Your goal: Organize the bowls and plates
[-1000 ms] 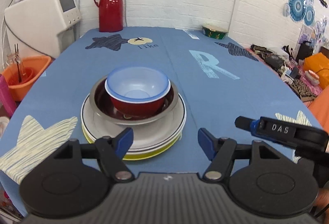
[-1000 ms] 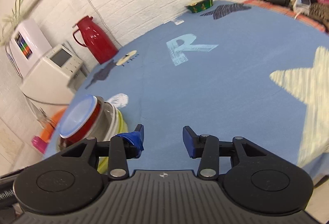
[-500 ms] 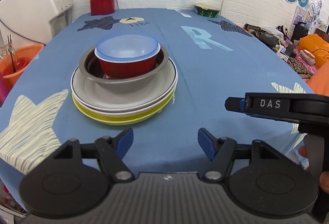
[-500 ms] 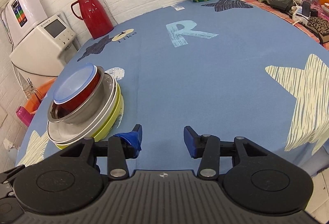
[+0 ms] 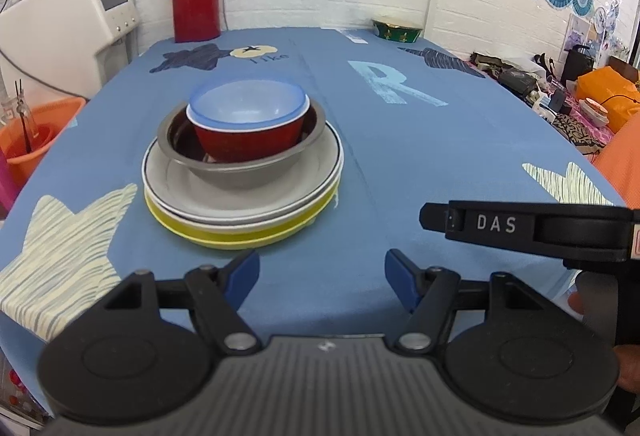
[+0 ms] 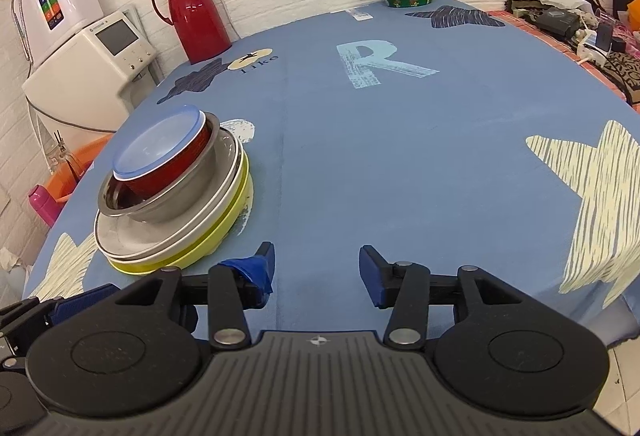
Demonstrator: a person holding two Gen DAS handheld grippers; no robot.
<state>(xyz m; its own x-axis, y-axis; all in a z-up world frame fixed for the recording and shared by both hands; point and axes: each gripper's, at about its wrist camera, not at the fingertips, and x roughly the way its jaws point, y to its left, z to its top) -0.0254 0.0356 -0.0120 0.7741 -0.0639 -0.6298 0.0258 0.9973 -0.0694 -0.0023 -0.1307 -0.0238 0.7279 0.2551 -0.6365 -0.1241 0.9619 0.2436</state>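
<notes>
Left side of the blue-clothed bench (image 5: 400,163): nested stack, yellow plate (image 5: 240,236), grey plates (image 5: 200,191), steel bowl (image 5: 240,171), red bowl (image 5: 248,143), blue-rimmed bowl (image 5: 248,101) topmost. Left tool (image 5: 322,276) before it, fingers apart, empty. Right tool (image 6: 316,268) beside the stack, fingers apart, empty.

**Lettering on the tablecloth and one gripper**

White capitals "DAS" are showing on the black body of the right gripper (image 5: 532,232), where it is reaching into the left wrist view. A large pale-blue letter "R" (image 6: 376,69) is lying printed on the blue tablecloth (image 6: 400,175). Near the red thermos, a cream oval patch (image 6: 250,59) on the cloth is carrying a small word reading "Like" or "Liko"; the last letter is staying unclear. Print on the white appliances is showing too small to read.
</notes>
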